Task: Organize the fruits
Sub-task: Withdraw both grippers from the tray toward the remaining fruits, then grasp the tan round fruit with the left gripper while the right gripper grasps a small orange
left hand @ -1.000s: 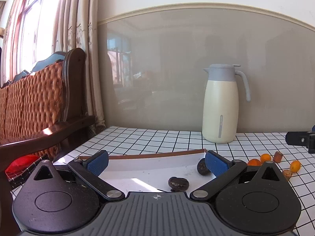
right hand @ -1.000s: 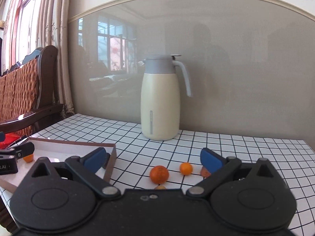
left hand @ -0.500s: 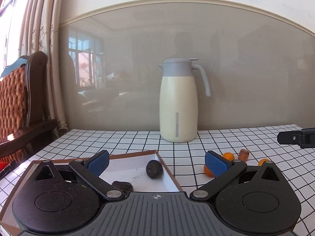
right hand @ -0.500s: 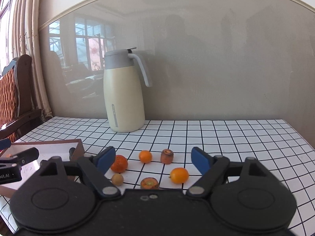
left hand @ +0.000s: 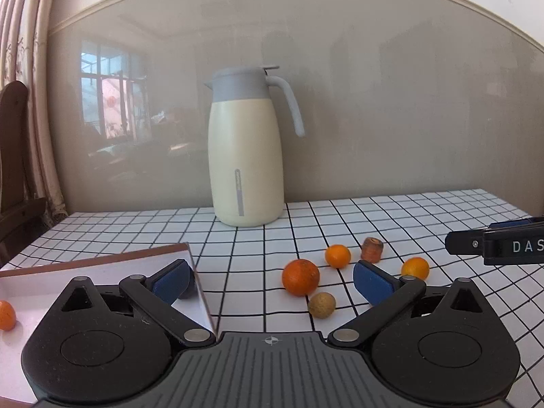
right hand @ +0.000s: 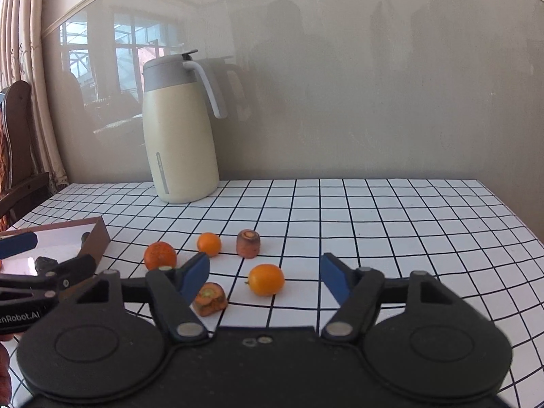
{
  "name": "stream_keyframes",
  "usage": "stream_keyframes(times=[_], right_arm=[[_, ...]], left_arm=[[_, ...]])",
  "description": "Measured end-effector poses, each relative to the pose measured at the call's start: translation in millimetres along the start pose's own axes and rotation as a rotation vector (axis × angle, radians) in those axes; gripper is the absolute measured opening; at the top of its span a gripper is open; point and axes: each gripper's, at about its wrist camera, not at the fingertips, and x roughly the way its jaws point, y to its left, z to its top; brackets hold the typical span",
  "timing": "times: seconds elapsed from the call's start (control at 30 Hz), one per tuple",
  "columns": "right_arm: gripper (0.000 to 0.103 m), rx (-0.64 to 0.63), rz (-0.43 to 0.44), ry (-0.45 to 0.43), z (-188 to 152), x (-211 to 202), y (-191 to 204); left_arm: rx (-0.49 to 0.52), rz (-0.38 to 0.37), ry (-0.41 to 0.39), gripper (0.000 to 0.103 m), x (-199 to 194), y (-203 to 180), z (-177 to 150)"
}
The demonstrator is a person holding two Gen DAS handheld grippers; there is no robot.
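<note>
- The left hand-held gripper (left hand: 270,277) is over the table (left hand: 425,210), right by the corner of the white box with brown sides (left hand: 102,263). Its jaws are closing a bit but nothing's pinched; the big orange (left hand: 300,277) and a small tan round fruit (left hand: 321,304) sit on the table in the gap between the blue pads (left hand: 372,284), not touched.
- The right hand-held gripper (right hand: 264,277) is closing too, and it's not gripping anything yet. An oval orange fruit (right hand: 266,279) lies between its fingers, with clear space on both sides.
- Just by its left pad there's a cut carrot chunk (right hand: 210,299) lying on the table, cut face up.
- Further back in the right wrist view: a small round orange (right hand: 209,244), another carrot stub (right hand: 248,243) standing upright beside it, and the big orange again off to the left, near the box.
- Inside the box: one small orange fruit (left hand: 6,314) at the left edge of the left wrist view, plus a dark lumpy thing (right hand: 46,264) that shows in the right wrist view; can't tell what it is.
- A cream thermos jug with a grey lid (left hand: 246,149) stands at the back of the table against the wall, well apart from the fruit.
- The table is white with a black grid pattern.
</note>
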Motion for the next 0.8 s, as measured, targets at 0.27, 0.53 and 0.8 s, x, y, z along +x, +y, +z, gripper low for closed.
stream_keyframes(times=[0.27, 0.53, 0.8], right_arm=[[0.05, -0.001, 0.013, 0.054, -4, 21, -10], [0.042, -0.001, 0.043, 0.099, -3, 51, -12], [0.039, -0.005, 0.066, 0.138, -6, 68, -9]], left_arm=[[0.01, -0.019, 0.081, 0.079, 29, -22, -9], [-0.018, -0.056, 0.161, 0.061, 51, -31, -16], [-0.034, -0.041, 0.202, 0.051, 68, -35, -20]])
